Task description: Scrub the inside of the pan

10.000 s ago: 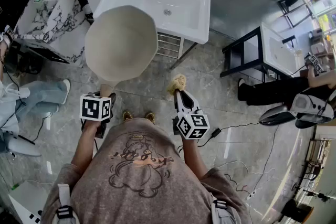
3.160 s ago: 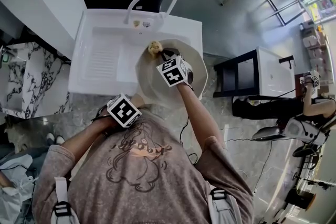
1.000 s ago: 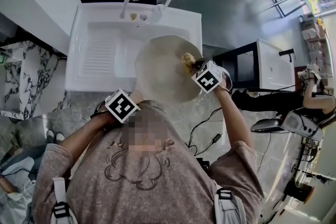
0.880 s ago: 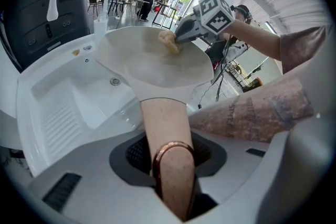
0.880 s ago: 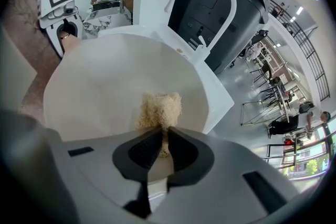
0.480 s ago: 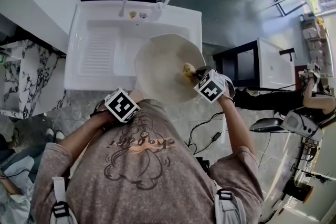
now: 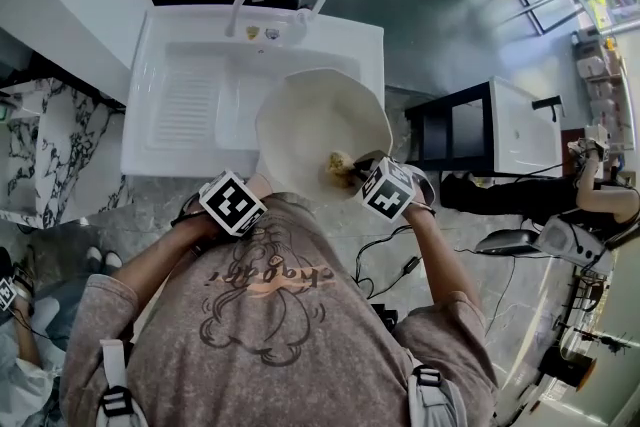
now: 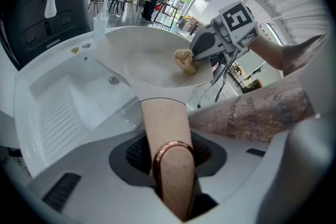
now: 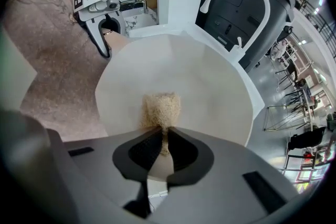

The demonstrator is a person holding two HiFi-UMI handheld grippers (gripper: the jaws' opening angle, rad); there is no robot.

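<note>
One sponge just inside pan rim

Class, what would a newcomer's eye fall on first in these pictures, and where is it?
The big cream pan strikes first, held over the white sink by the left gripper, shut on its handle. Inside it, at the near rim, the right gripper holds a tan sponge against the surface.
</note>
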